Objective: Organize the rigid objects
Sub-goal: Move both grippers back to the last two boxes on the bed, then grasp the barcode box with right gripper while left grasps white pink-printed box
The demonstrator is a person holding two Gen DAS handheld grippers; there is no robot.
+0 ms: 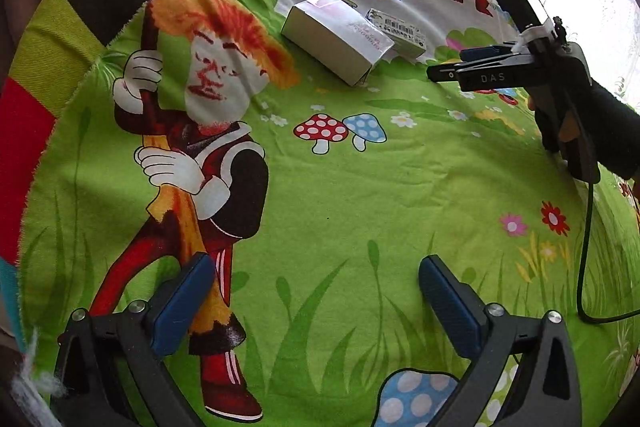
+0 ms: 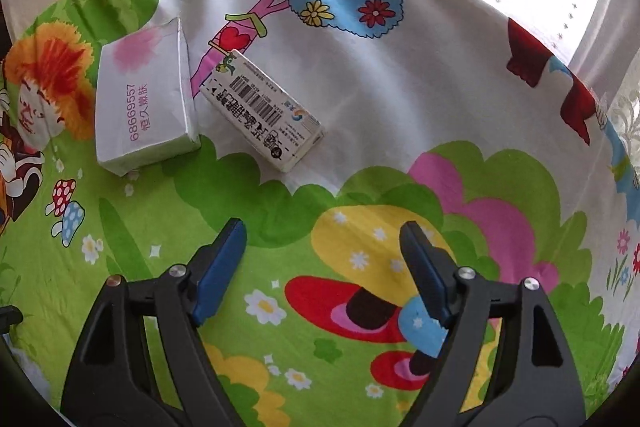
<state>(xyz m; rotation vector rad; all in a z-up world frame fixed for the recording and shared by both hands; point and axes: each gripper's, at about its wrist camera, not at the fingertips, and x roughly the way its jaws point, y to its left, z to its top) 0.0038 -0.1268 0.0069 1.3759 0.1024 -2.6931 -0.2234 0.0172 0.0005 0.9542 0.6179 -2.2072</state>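
On the left, the left gripper (image 1: 316,299) hangs over bare printed cloth (image 1: 360,187), its blue pads spread wide with nothing between them; only the cartoon figure on the cloth lies under the gap. It looks parked there, clear of the work, so the other hand has room. Further along and toward the far side of the cloth lie the two things to be tidied. The white box (image 2: 144,99) with pink printing lies flat on its broad face, on the left of the pair. Just beside it on the right, the narrower carton (image 2: 262,111) with a barcode also lies flat, turned at an angle, so its near-left corner comes close to the box while the rest fans away; whether they touch I cannot tell. Lying skewed like this, the two are probably not yet lined up. On the right, the right gripper (image 2: 322,259) is aimed down at the cloth short of the carton, jaws well apart and empty, with green and yellow print showing between the pads. The left camera shows it from the side, held by a dark-sleeved hand (image 1: 612,131) with a cable (image 1: 584,247) trailing down. Its open stance and heading suggest it is readying for the carton.
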